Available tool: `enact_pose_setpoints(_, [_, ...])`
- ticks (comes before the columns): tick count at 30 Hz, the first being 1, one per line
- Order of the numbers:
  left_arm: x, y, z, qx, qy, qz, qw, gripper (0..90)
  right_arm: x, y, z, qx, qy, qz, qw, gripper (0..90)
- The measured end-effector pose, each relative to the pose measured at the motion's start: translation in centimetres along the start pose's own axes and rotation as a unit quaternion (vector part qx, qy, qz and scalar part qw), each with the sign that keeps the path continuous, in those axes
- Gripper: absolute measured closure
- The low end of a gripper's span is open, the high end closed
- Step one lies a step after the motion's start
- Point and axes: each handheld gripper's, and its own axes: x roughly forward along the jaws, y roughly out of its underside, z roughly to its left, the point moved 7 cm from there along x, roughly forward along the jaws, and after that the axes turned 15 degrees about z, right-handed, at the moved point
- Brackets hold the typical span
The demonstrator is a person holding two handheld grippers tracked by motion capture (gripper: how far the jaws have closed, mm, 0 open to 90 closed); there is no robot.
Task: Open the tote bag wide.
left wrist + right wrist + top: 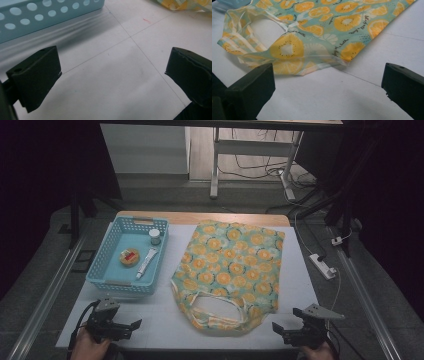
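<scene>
While both grippers are held low at the near edge of the table (165, 320), nothing is gripped by either. The left gripper (131, 326) is seen at the bottom left of the high view, in a hand (90, 347), jaws spread wide and empty, aimed right toward the bag. In the left gripper view the 2 black jaws are parted over bare white table surface, with the wall of the blue basket (47, 15) seen at the upper left and a corner of the bag (185, 3) at the upper right.

The right gripper (281, 330) is seen at the bottom right of the high view, jaws also wide apart and empty, aimed left. In the right gripper view the bag (317, 27) is spread just ahead of the jaws, near but not touched; its handles (244, 42) are seen at the left, and its near edge is slightly lifted off the table.

The fabric bag (230, 270), teal with an orange citrus print, is laid flat at the table's centre, handles (215, 307) toward the person, between the 2 grippers. The basket (107, 275) is placed to the bag's left, just beside it. Inside it 3 items are seen: a small white jar (155, 236) at the far right, a white tube (146, 262) lying below the jar, and a round yellow tin (129, 257) left of the tube. A power strip (322, 266) is seen on the floor to the table's right.
</scene>
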Motion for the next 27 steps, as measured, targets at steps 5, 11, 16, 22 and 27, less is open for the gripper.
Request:
enact_pose_setpoints(5, [0.09,0.01,-0.07,0.005,0.001,0.004,1.0000,0.0,0.13,0.01,0.21,-0.010,-0.002,0.006,0.9999,0.0])
enact_pose_setpoints(11, [0.16,-0.01,-0.17,0.010,0.005,0.007,0.9999,0.0,0.27,0.03,0.33,-0.019,-0.001,0.012,0.9998,0.0])
enact_pose_setpoints(16, [0.19,0.01,-0.27,0.015,0.007,0.010,0.9998,0.0,0.29,0.02,0.32,-0.017,0.001,0.012,0.9998,0.0])
enact_pose_setpoints(22, [0.14,0.01,-0.22,0.011,0.012,0.006,0.9998,0.0,0.28,0.03,0.39,-0.020,0.005,0.013,0.9997,0.0])
enact_pose_setpoints(27, [0.14,0.02,-0.19,0.010,0.014,0.007,0.9998,0.0,0.28,0.00,0.46,-0.024,0.006,0.012,0.9996,0.0])
